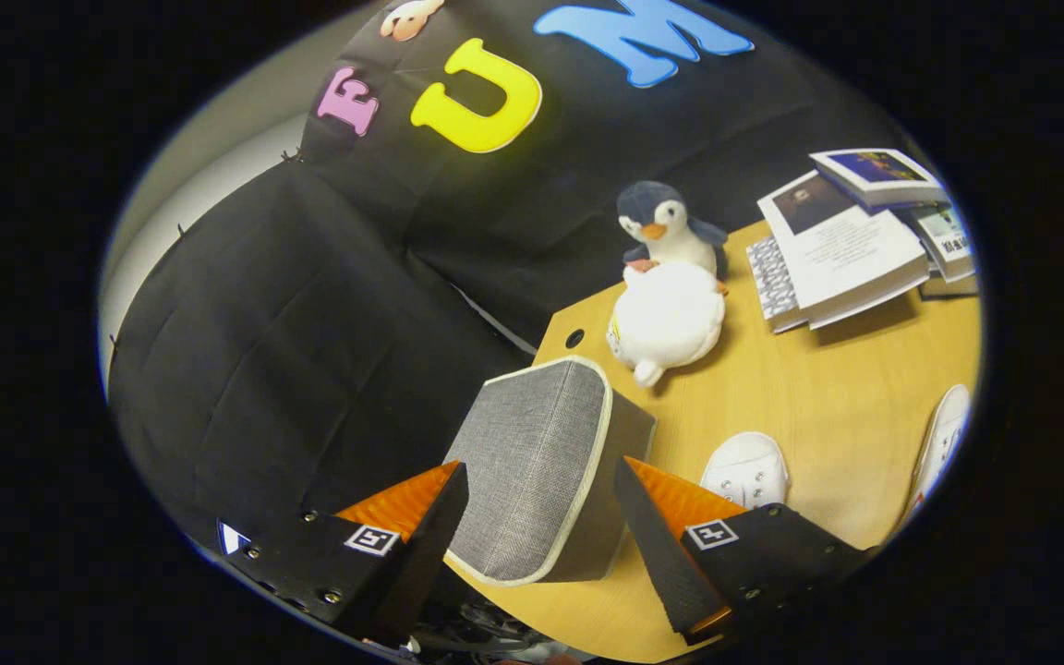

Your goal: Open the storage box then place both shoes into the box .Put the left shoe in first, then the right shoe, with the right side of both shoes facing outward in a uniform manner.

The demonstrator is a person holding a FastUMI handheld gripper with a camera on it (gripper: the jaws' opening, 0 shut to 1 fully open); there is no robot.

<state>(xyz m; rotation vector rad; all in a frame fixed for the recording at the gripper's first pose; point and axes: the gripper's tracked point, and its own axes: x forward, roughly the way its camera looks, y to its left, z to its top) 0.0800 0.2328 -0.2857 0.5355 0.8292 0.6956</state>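
The jaws stand wide apart, and the gripper (541, 517) hangs with the grey storage box (537, 462) between its fingers, not pressed by them. The box sits on the wooden table (818, 397). Beyond the fingers lie two white shoes (746, 469) (943, 441), then a plush penguin (666, 231), a white plush toy (668, 319) and stacked books (851, 240).

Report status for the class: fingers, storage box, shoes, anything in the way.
Gripper open, fingers either side of the grey storage box, lid closed. Two white shoes on the table beyond. Plush toys and books farther back, not obstructing.
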